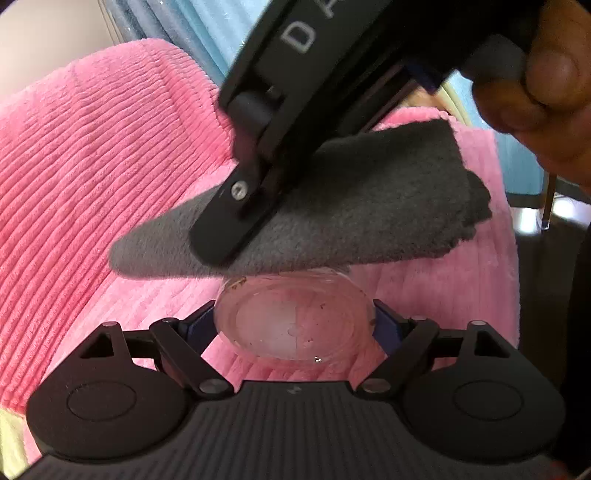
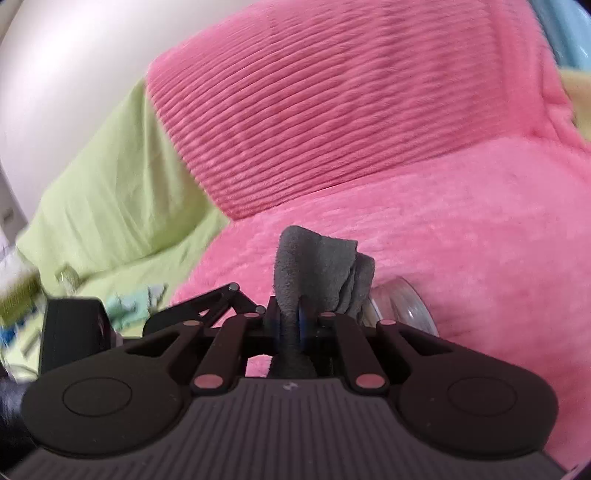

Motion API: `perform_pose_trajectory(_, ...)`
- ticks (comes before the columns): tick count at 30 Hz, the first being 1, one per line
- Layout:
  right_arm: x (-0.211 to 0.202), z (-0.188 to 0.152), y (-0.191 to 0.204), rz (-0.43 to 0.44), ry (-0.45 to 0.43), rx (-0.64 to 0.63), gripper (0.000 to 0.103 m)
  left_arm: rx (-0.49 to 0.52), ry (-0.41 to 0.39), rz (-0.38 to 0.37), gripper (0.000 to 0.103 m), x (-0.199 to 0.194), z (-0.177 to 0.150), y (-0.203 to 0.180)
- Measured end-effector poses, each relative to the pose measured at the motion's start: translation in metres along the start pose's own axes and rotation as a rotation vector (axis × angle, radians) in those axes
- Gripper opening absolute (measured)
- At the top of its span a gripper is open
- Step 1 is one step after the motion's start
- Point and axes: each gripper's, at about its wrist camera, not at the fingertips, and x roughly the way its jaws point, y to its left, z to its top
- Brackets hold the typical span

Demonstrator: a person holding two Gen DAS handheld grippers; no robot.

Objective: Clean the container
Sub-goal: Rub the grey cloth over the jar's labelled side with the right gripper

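A clear round plastic container point(image 1: 293, 319) with small brown specks inside is held between the fingers of my left gripper point(image 1: 294, 325), tilted so its open side faces the camera. My right gripper point(image 1: 236, 236) comes in from above, shut on a folded dark grey cloth point(image 1: 332, 218) that hangs just over the container's far rim. In the right wrist view the right gripper point(image 2: 291, 317) pinches the grey cloth point(image 2: 317, 269), and the container's clear rim point(image 2: 402, 302) shows just to the right of it.
A pink ribbed blanket point(image 1: 92, 177) covers the surface beneath and rises into a cushion point(image 2: 332, 103). A green sheet point(image 2: 107, 199) lies to the left. A hand point(image 1: 546, 85) grips the right tool. Light blue curtain point(image 1: 207, 26) hangs behind.
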Motion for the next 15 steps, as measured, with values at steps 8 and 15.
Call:
perform_pose_trajectory(8, 0.002, 0.003, -0.027, -0.134, -0.086, 0.083, 0.006, -0.229, 0.02, -0.143, 0.086, 0.009, 0.009, 0.033)
perform_pose_trajectory(15, -0.005, -0.003, -0.033, -0.128, -0.107, 0.135, 0.006, -0.406, 0.022, -0.252, 0.085, 0.022, 0.011, 0.057)
